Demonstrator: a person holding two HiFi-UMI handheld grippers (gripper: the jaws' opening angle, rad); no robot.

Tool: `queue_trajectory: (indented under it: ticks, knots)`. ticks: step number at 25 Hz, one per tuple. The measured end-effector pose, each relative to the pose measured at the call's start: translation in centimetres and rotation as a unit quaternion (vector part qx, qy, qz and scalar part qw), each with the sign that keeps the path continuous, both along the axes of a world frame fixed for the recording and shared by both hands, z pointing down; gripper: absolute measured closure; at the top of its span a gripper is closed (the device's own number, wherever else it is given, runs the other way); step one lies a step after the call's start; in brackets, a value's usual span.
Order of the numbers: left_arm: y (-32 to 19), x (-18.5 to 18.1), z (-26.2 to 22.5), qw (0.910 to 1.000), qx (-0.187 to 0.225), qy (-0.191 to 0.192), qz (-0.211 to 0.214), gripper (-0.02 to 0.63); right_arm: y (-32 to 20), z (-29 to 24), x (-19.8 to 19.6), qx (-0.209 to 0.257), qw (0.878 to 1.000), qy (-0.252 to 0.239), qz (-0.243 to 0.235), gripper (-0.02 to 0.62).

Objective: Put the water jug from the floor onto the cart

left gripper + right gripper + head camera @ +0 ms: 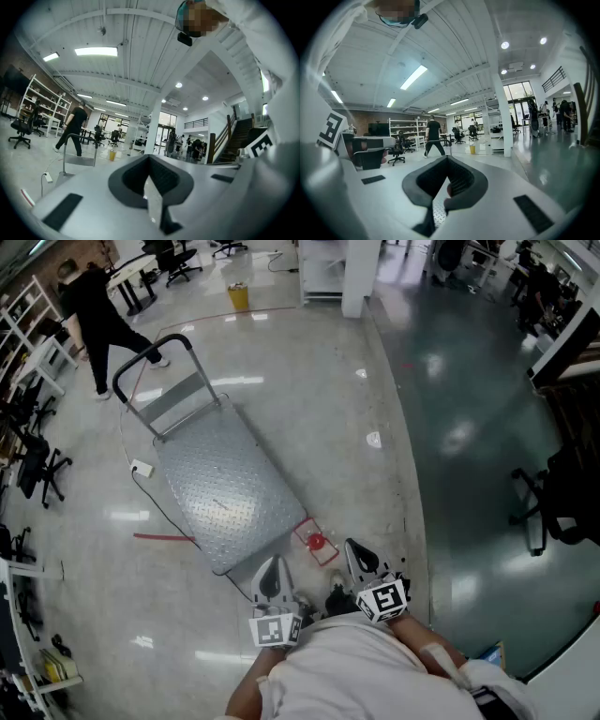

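Clear plastic jug (316, 542) sits just ahead, between left gripper (273, 563) and right gripper (352, 547), both closed and empty; probably heavy, slippery, so grip at the red-capped neck.

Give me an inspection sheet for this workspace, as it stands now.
Surface: glossy floor, pale at left, dark at right; red tape strip beside the cart.
Job's things: cart with a bare deck, handle at the far end; red-capped container, likely the jug, on the floor at the cart's near corner.
Clutter: yellow bin, far off.
Grippers: left gripper shut, empty; right gripper shut, empty; both above the floor near the cart's near end.
Cables: cable from a white plug block, running along the cart's left side.
Surroundings: person mid-stride beyond the cart; chairs; pillar.
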State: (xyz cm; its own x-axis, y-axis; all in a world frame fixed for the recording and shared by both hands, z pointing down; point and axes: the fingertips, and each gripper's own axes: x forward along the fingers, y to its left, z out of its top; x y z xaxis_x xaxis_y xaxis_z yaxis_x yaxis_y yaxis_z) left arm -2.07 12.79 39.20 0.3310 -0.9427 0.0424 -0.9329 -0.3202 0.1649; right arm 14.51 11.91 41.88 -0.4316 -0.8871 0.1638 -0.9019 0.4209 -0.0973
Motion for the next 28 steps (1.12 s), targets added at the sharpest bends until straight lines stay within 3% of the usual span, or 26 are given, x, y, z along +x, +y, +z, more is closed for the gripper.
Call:
queue_trajectory:
  ticks: [17,23,25,28]
  knots:
    - [-0.3,0.1,0.5,0.9998,-0.008,0.012,-0.014,0.603,-1.5,1.8,0.9,-0.021,1.0,0.022,0.002,0.583]
    - [-1.4,-0.7,1.5,0.999,-0.02,0.013,-0.038,0.603,-5.9,8.8,-0.1,-0.135,0.987,0.08,-0.022,0.578]
    - [-1.7,-0.8,1.6,0.9988,-0.02,0.015,-0.041,0.603,-6.8,12.9,-1.1,-0.195,0.975,0.093,-0.053,0.518]
    - [-2.1,-1.9,1.6,0.9987,-0.017,0.01,-0.048,0.603,-7.1,20.4,-3.3,-0.291,0.943,0.12,-0.103,0.401]
